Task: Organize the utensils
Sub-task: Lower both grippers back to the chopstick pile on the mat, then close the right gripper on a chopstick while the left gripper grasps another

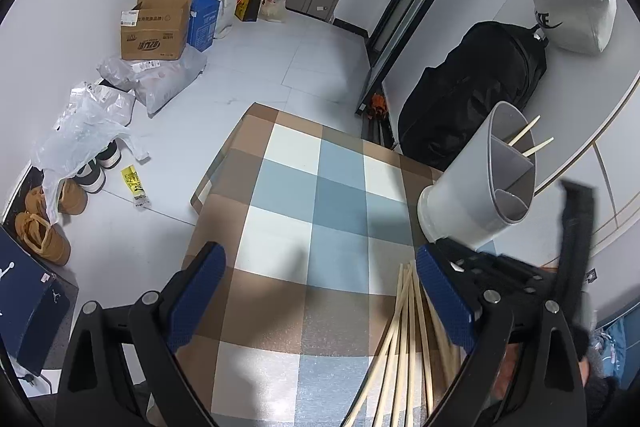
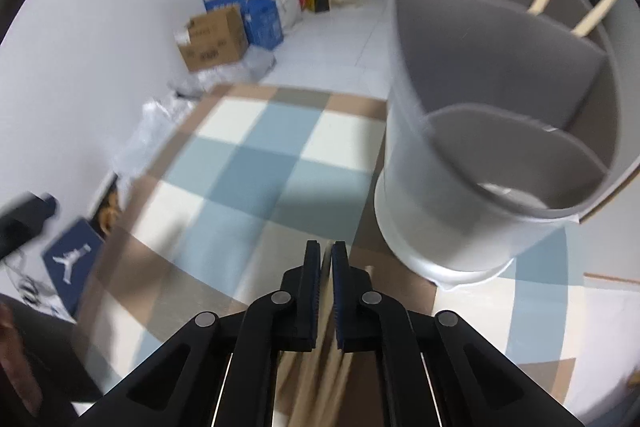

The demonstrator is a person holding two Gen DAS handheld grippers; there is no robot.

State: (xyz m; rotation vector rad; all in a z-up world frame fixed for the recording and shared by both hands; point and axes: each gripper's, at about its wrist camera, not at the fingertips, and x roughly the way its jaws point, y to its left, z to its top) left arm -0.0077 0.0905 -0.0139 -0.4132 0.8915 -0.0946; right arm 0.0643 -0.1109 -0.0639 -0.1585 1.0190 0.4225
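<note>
A grey utensil holder [image 1: 476, 183] with inner dividers stands at the right edge of the checked tablecloth [image 1: 304, 211]. Two wooden chopsticks [image 1: 528, 139] stick out of its far compartment; they also show in the right wrist view [image 2: 576, 3], inside the holder [image 2: 480, 155]. A bundle of loose wooden chopsticks [image 1: 404, 343] lies on the cloth by my left gripper's right finger. My left gripper [image 1: 320, 307] is open and empty above the cloth. My right gripper [image 2: 326, 291] has its jaws nearly together just left of the holder; blurred chopsticks [image 2: 320, 379] lie beneath it.
The table stands in a room with white floor tiles. Cardboard boxes [image 1: 160, 27], plastic bags [image 1: 84, 123] and shoes [image 1: 48, 223] lie along the left wall. A black bag [image 1: 472, 91] and a white bag [image 1: 568, 3] sit to the right.
</note>
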